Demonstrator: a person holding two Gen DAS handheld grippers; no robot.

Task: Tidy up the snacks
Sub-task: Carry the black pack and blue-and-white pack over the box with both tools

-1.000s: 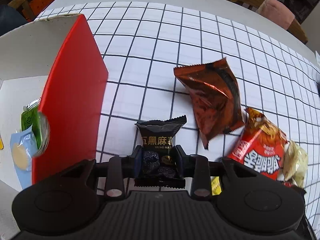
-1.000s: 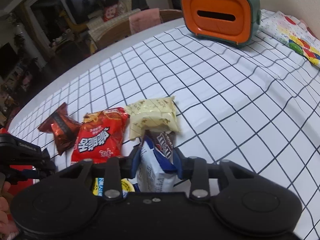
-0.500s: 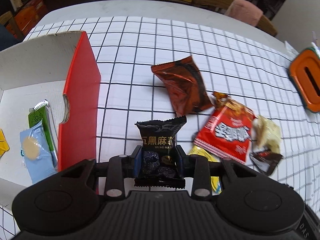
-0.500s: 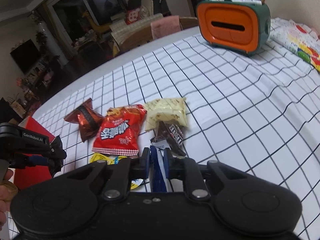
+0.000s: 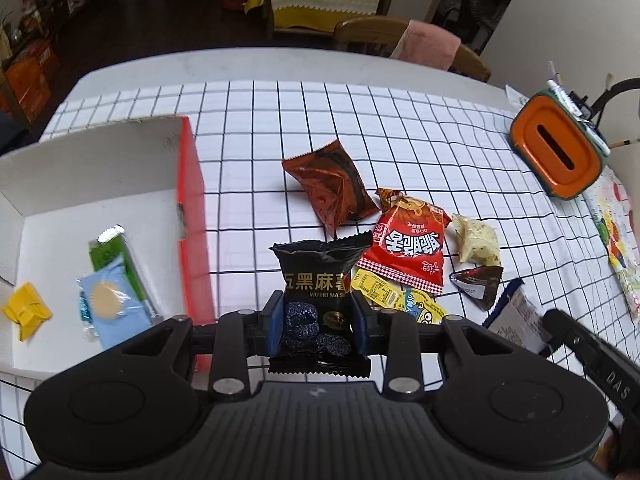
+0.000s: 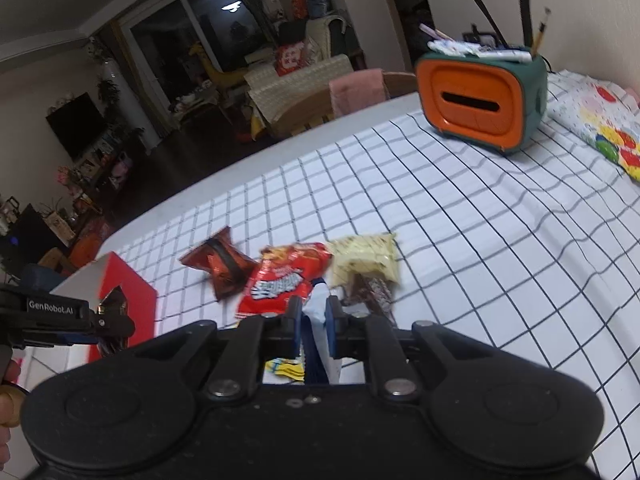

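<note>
Left gripper (image 5: 316, 322) — jaws clamped on black sesame snack packet (image 5: 318, 280), held above the table just right of the red-sided box (image 5: 194, 216). Right gripper (image 6: 313, 320) — jaws narrow, pinching blue-and-white packet (image 6: 316, 316). Loose on checked tablecloth (image 5: 248, 120), right of box: brown packet (image 5: 330, 184), red packet (image 5: 408, 246), cream packet (image 5: 478, 240).

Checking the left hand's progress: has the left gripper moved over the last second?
Yes. The left gripper, shut on the black packet, rose: the red-sided box shrank and dropped lower-left.
</note>
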